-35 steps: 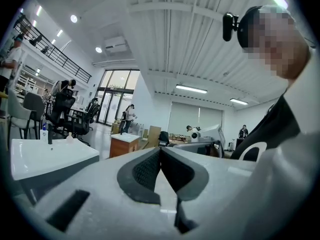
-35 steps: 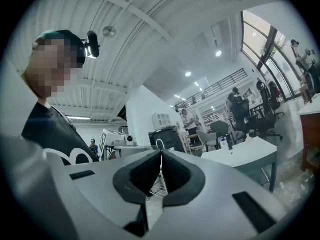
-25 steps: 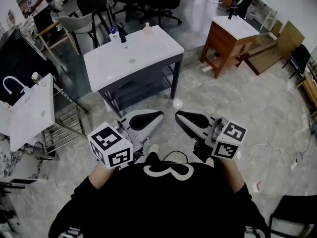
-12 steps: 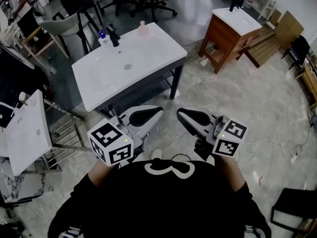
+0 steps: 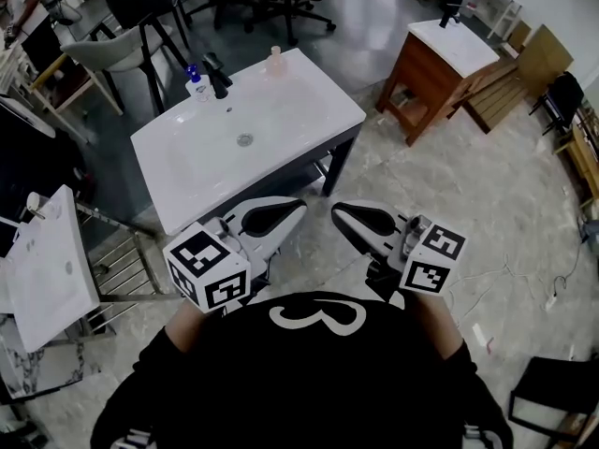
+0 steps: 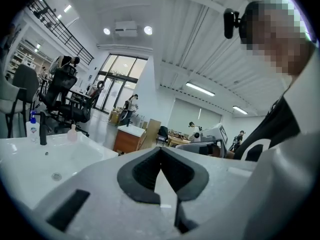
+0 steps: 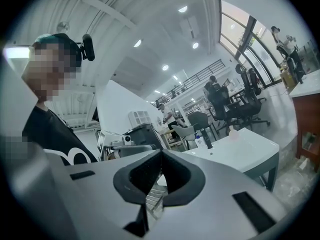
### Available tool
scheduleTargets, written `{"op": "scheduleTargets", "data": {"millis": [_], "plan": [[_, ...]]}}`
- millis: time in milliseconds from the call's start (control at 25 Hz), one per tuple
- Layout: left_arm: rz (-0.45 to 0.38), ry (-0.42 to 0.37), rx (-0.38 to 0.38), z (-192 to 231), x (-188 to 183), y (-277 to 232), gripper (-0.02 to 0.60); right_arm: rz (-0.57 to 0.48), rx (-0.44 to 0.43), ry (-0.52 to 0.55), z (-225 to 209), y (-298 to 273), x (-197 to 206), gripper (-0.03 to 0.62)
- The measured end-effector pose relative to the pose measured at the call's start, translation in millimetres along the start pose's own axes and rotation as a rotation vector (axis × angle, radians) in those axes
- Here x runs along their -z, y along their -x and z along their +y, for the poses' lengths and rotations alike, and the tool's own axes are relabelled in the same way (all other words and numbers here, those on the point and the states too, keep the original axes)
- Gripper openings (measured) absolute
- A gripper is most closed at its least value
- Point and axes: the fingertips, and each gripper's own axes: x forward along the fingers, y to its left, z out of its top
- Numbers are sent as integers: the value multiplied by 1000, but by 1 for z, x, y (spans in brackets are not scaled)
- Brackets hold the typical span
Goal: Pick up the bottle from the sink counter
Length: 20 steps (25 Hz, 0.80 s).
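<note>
A white sink counter [image 5: 281,120] stands ahead of me on dark legs. At its far edge are a clear bottle with a blue cap [image 5: 194,83], a black tap [image 5: 217,75] and a small pink bottle [image 5: 275,61]. My left gripper [image 5: 296,206] and right gripper [image 5: 339,210] are held side by side close to my chest, short of the counter's near edge, both shut with nothing between the pads. In the left gripper view the blue-capped bottle [image 6: 32,125] and the pink bottle [image 6: 73,133] stand far off to the left of the shut left gripper [image 6: 160,151]. The right gripper [image 7: 161,156] is also shut.
A wooden cabinet with a white top [image 5: 440,68] stands at the right. Chairs [image 5: 140,7] stand behind the counter. A white basin slab [image 5: 47,269] and a metal rack [image 5: 122,260] are at the left. Marble floor lies between me and the counter.
The sink counter has come nearer and shifted slightly right in the head view. Both grippers stay shut and held the same way in front of me.
</note>
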Motion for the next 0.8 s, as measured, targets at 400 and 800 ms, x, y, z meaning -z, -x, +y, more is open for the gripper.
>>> {"op": "scheduleTargets", "data": {"millis": [400, 800], "plan": [[-32, 11, 2, 27, -10, -9, 15, 11, -12, 11, -22, -17, -9, 14], [-57, 32, -53, 80, -30, -55, 15, 21, -64, -23, -93, -35, -33, 14]]}}
